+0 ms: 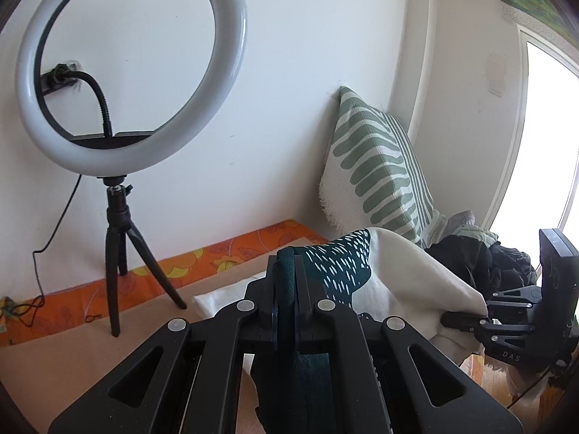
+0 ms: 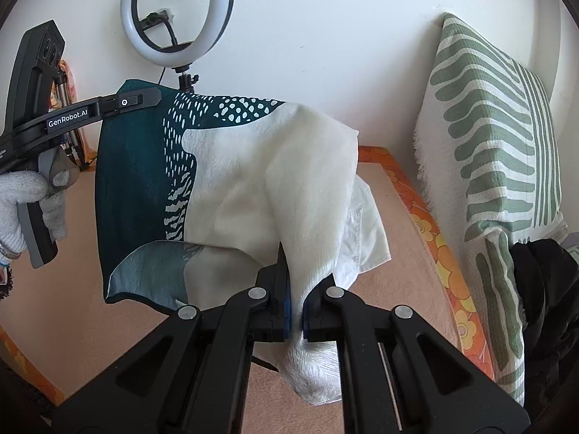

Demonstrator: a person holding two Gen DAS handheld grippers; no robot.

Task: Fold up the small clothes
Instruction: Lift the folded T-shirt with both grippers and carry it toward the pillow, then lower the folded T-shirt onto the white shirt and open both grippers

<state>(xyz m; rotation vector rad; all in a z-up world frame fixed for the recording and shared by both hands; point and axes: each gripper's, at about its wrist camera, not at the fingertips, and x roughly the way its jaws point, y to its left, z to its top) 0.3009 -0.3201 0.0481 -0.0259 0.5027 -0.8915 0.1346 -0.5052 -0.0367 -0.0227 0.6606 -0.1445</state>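
left tool (image 1: 286, 282) pinching the teal edge | right tool (image 2: 295, 303) pinching the white corner | both holding the cloth (image 2: 224, 181) up (off the bed) — readying a fold

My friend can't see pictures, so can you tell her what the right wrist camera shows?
The right gripper and the left gripper each pinch a teal-and-cream cloth, holding it stretched above a peach mat. A ring light stands by the white wall, and a green-striped cushion leans at the right.
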